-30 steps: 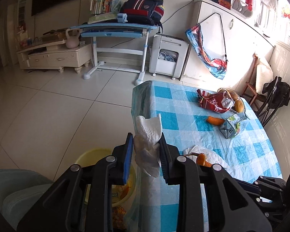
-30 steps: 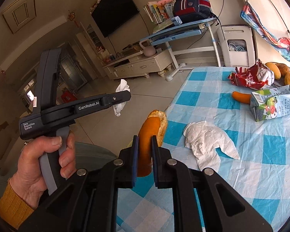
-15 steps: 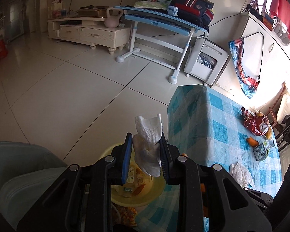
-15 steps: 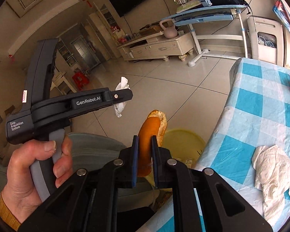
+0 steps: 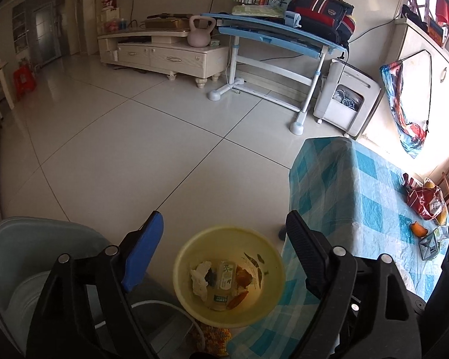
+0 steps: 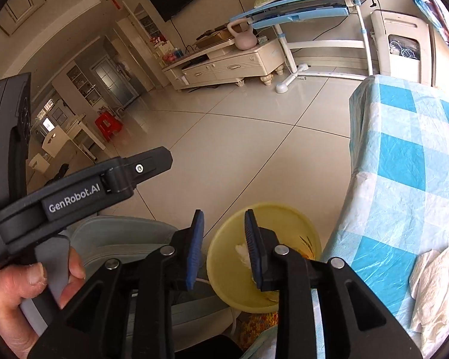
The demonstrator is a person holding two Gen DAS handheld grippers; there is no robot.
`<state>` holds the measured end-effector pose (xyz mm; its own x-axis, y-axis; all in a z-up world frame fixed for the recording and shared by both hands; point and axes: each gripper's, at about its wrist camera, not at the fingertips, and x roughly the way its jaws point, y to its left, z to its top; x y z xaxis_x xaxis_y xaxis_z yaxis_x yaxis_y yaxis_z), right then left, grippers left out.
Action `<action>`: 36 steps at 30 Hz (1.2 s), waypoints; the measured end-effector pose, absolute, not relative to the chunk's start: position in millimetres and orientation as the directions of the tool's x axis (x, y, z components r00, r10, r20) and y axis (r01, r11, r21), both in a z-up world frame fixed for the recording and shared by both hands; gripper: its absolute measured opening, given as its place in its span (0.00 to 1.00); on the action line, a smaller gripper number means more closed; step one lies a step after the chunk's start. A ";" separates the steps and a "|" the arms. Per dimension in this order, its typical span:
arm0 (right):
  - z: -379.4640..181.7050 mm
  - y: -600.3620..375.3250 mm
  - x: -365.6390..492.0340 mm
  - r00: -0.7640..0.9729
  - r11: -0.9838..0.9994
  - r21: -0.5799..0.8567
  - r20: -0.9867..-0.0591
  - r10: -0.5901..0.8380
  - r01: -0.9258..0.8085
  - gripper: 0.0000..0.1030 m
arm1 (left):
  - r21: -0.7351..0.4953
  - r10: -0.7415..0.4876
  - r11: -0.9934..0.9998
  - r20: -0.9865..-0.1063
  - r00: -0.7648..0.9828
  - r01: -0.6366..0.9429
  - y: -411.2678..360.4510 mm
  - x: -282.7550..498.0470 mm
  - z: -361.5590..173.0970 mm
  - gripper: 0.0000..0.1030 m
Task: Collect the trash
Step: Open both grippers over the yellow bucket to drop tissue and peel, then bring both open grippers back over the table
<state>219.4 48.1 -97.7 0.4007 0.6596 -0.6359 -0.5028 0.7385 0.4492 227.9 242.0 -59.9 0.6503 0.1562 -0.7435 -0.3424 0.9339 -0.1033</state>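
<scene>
A yellow bin [image 5: 272, 257] stands on the floor beside the table; it also shows in the right wrist view [image 6: 224, 257]. It holds a white tissue [image 5: 199, 278], a small bottle [image 5: 224, 278] and orange scraps [image 5: 242, 276]. My left gripper [image 5: 224, 230] is open and empty above the bin. My right gripper [image 6: 223, 224] is open and empty, also above the bin. A crumpled white tissue [image 6: 434, 287] lies on the blue checked tablecloth [image 6: 404, 155]. A red wrapper [image 5: 423, 200], an orange piece [image 5: 419, 229] and a carton [image 5: 431, 245] lie further along the table.
A pale grey chair [image 5: 18, 257] stands left of the bin. A blue desk [image 5: 278, 36], a TV cabinet [image 5: 164, 53] and a white appliance [image 5: 347, 104] line the far wall. Tiled floor [image 5: 134, 149] stretches between.
My left gripper opened and let go of the white tissue, now in the bin. My right gripper opened and let go of the bread. Both moved over the bin.
</scene>
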 end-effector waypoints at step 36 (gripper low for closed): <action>-82.9 -65.7 108.6 0.497 0.821 0.207 -0.709 0.501 -0.532 0.55 | -0.047 0.045 0.993 -0.708 0.705 -0.111 130.4 209.8 -31.2 0.93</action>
